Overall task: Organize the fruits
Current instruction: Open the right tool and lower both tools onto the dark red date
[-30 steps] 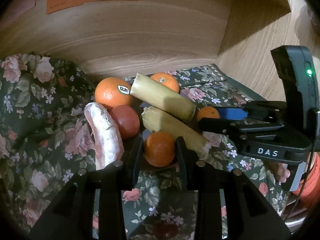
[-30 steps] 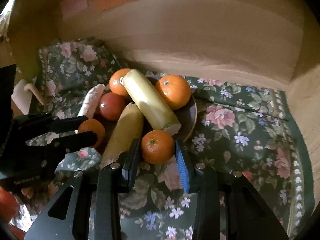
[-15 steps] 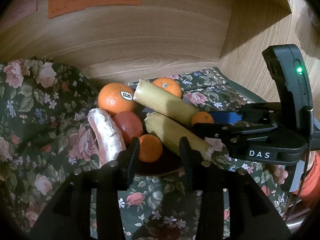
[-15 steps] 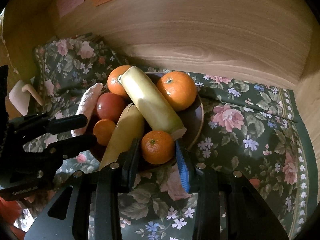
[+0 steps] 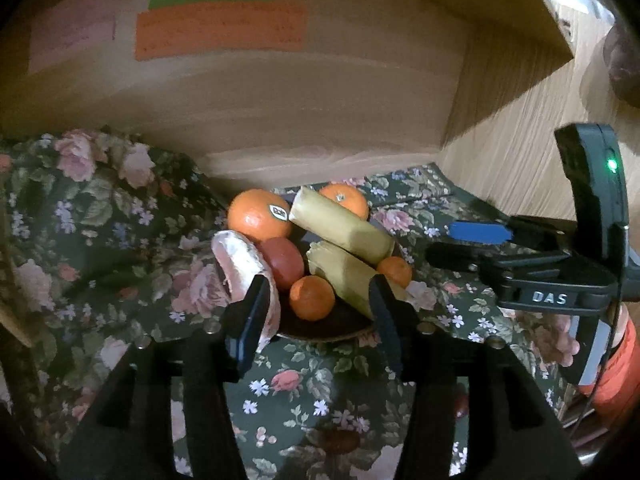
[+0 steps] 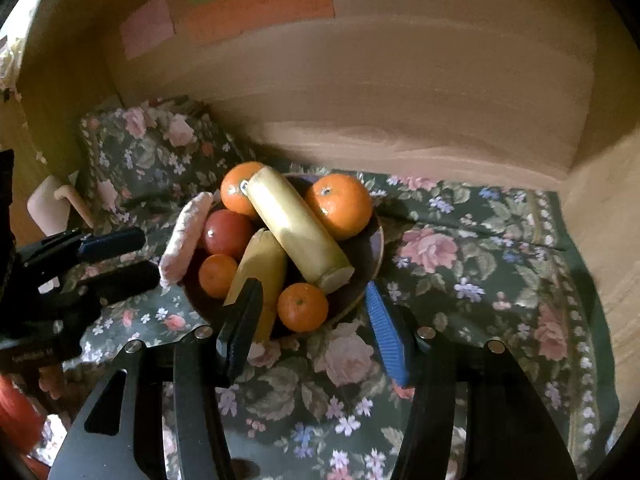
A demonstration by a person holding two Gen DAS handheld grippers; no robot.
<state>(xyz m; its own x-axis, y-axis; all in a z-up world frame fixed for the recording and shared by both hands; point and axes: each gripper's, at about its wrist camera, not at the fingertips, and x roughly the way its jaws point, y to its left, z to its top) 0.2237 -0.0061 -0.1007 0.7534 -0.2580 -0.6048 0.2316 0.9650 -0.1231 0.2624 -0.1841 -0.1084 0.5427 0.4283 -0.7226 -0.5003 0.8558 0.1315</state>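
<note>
Holding four oranges [image 6: 340,205], two bananas [image 6: 296,226] (one bowl [image 6: 374,256])

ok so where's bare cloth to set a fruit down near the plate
Bare floral cloth lies right of the dark round plate, out to the wooden side wall. The plate is piled full. Its left side is crowded by the open left claw.

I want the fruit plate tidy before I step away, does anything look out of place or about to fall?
The pale pink piece lies on the left rim of the plate, hanging partly over the cloth. Two long yellow pieces are stacked crosswise atop the oranges.
</note>
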